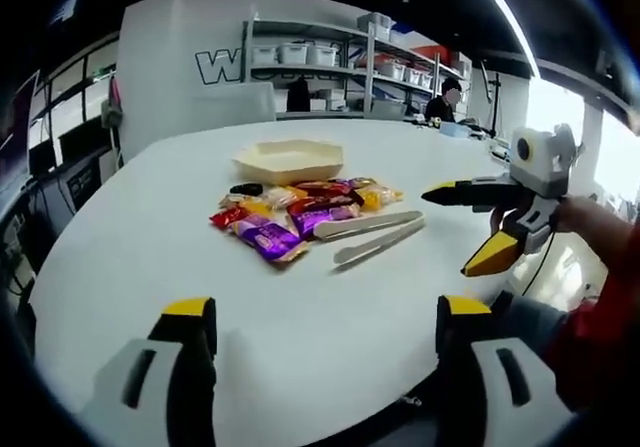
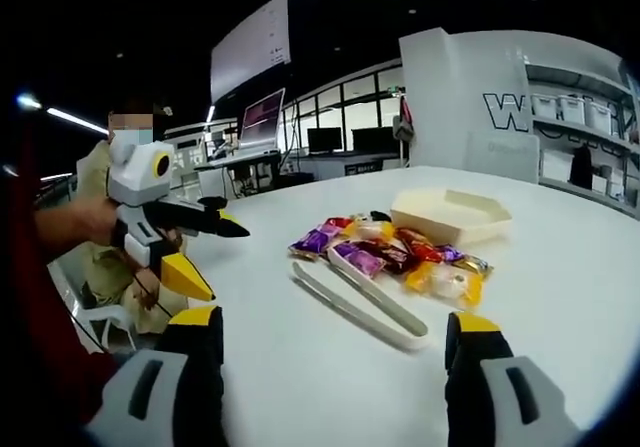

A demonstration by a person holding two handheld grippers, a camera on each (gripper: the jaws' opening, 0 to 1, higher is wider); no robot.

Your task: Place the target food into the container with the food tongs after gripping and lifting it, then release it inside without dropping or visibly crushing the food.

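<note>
Grippers sit spread and empty at the near edge of a white table (image 1: 120,257), the task not yet begun. The left gripper (image 1: 325,332) and right gripper (image 2: 335,342) both hold their jaws wide apart, grasping nothing. Ahead, the food tongs (image 1: 375,235) lie flat and untouched on the tabletop, just beside a heap of wrapped snacks (image 1: 295,212), the target food. Just beyond the heap stands the cream container (image 1: 290,157). The next move likely calls for picking up the tongs. Bare tabletop surrounds the cluster, leaving free approach; shelving (image 1: 330,57) stands far behind.
</note>
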